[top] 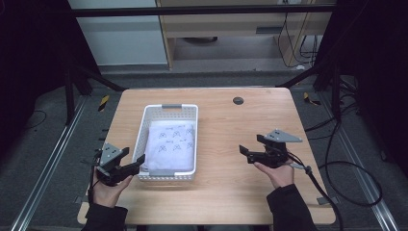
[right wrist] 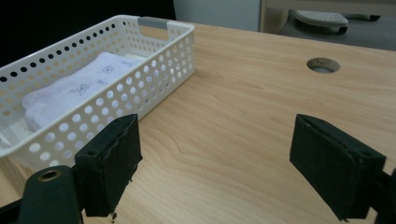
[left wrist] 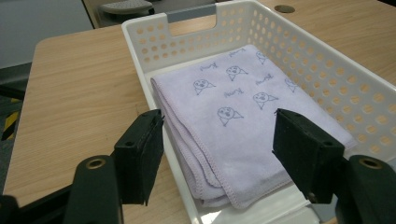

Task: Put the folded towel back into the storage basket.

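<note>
Both grippers, left gripper (top: 136, 161) and right gripper (top: 250, 147), hover wide-fingered beside basket (top: 166, 175).

Folded lilac towel (left wrist: 243, 121) lies flat inside white basket (left wrist: 327, 79).

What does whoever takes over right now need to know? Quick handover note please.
Left gripper: open, holding nothing, at the near left corner of the white basket, one jaw outside its wall and one over the cloth.
Right gripper: open, holding nothing, over bare table to the right of the basket.
Folded lilac cloth: lies flat inside the basket, small face prints on top, untouched.
Done: nothing grasped yet.
Left: probably close the left gripper on the cloth's near edge and lift it out; the right gripper is free to help.
</note>
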### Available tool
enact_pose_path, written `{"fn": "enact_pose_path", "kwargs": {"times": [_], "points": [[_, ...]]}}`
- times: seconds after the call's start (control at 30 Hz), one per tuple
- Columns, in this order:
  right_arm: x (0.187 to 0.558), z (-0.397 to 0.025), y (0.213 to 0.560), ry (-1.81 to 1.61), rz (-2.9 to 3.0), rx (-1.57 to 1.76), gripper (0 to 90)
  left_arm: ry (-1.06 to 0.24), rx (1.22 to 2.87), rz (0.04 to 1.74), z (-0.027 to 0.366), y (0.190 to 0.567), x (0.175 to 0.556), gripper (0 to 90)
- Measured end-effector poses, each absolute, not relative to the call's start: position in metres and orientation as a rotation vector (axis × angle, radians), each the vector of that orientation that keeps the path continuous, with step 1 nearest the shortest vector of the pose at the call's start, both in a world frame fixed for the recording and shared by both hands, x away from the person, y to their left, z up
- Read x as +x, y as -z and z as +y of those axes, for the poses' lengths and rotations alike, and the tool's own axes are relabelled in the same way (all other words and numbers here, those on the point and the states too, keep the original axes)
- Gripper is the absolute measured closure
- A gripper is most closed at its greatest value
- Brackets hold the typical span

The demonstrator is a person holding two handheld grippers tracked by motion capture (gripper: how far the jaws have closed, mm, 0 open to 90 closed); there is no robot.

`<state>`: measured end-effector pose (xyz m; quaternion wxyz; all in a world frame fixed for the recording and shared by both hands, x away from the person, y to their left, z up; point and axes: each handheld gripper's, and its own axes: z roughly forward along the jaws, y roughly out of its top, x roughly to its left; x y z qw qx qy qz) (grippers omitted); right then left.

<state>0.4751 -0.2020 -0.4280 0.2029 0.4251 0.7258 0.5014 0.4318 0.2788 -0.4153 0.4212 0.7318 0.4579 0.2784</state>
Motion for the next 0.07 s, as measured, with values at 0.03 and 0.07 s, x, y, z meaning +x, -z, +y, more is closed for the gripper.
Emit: {"fn": "enact_pose_path", "kwargs": {"times": [0.03,0.07], "points": [[0.4724,-0.2074,0.4304,-1.398,2.018,1.189,16.0,-0.702,1.831,1.151,0.2815,0.4165,0.4297,32.0],[0.4701,-0.2115,0.4319,-1.394,2.015,1.195,15.9,-0.708,1.825,1.153,0.2832,0.4173,0.4283,31.8]]}}
